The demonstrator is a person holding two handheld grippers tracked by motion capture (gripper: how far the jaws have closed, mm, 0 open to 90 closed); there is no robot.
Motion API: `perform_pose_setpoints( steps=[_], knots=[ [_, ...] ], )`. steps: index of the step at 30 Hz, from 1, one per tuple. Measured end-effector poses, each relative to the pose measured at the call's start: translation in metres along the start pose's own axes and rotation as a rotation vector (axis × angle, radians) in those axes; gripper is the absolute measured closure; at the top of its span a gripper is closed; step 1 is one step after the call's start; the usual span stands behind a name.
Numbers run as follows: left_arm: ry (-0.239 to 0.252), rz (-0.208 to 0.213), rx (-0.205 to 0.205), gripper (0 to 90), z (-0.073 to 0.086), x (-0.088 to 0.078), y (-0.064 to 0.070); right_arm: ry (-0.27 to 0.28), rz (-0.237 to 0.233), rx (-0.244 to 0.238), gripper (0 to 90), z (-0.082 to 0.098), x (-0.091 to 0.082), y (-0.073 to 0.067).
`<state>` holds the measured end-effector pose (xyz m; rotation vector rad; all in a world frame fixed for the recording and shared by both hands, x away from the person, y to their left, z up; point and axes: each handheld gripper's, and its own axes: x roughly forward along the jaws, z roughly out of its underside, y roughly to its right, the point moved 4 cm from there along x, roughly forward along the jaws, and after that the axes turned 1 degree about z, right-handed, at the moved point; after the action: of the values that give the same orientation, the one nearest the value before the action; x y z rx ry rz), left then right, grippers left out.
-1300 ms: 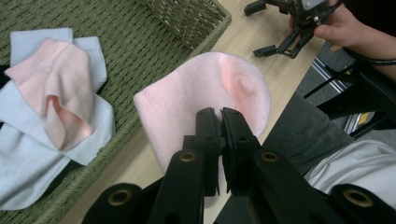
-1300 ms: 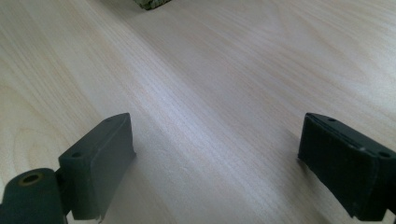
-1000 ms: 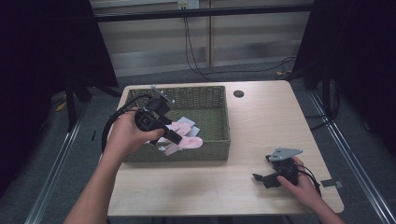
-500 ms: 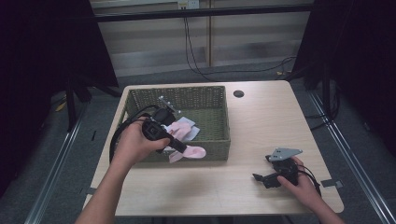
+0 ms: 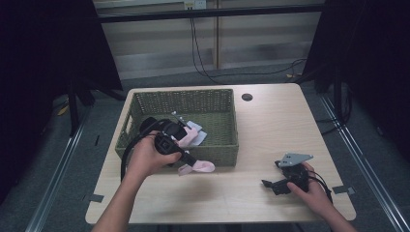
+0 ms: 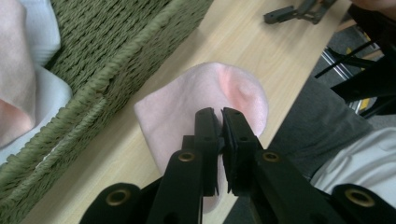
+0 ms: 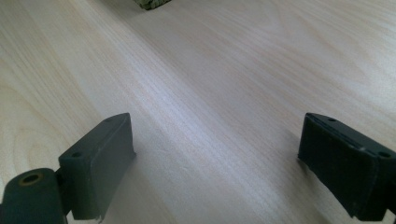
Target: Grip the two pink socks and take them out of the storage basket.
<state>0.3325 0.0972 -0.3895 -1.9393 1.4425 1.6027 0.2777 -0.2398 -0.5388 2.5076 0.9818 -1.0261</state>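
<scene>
The left gripper [image 5: 191, 159] is clamped on a pink sock [image 6: 205, 100], its jaws pinched almost together with a fold of the fabric between them. In the high view the sock [image 5: 198, 167] hangs just outside the near wall of the green woven basket [image 5: 227, 104], its toe end over the bare table [image 5: 270, 121]; the gripper's body and the left hand [image 5: 147, 157] cover the part that is gripped, so how much of it is caught is hard to tell. In the left gripper view the jaws hide the sock's lower half. More pale pink and white cloth [image 5: 196, 134] lies inside the basket, partly behind the gripper and cut off at the frame edge in the left gripper view, too bunched to count. The right gripper [image 5: 270, 185] rests on the table near its front right, well apart from the basket, jaws spread wide over bare wood [image 7: 210, 116]. The right hand [image 5: 312, 191] covers its rear.
</scene>
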Motion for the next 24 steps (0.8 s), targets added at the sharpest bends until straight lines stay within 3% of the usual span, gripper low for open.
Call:
perform_pose_setpoints(
  steps=[10,15,19,24],
  knots=[
    [-0.029,-0.006,-0.008,84.5,0.007,0.024,-0.005,0.000,0.000,0.000,9.7,0.000,0.000,0.000],
    [-0.012,-0.006,-0.011,78.9,0.008,0.031,-0.004,0.000,0.000,0.000,9.7,0.000,0.000,0.000],
    [-0.005,-0.009,-0.001,73.1,0.006,0.023,-0.003,0.000,0.000,0.000,9.7,0.000,0.000,0.000],
    [0.051,-0.018,0.007,65.8,-0.004,0.004,-0.002,0.000,0.000,0.000,9.7,0.000,0.000,0.000]
  ],
)
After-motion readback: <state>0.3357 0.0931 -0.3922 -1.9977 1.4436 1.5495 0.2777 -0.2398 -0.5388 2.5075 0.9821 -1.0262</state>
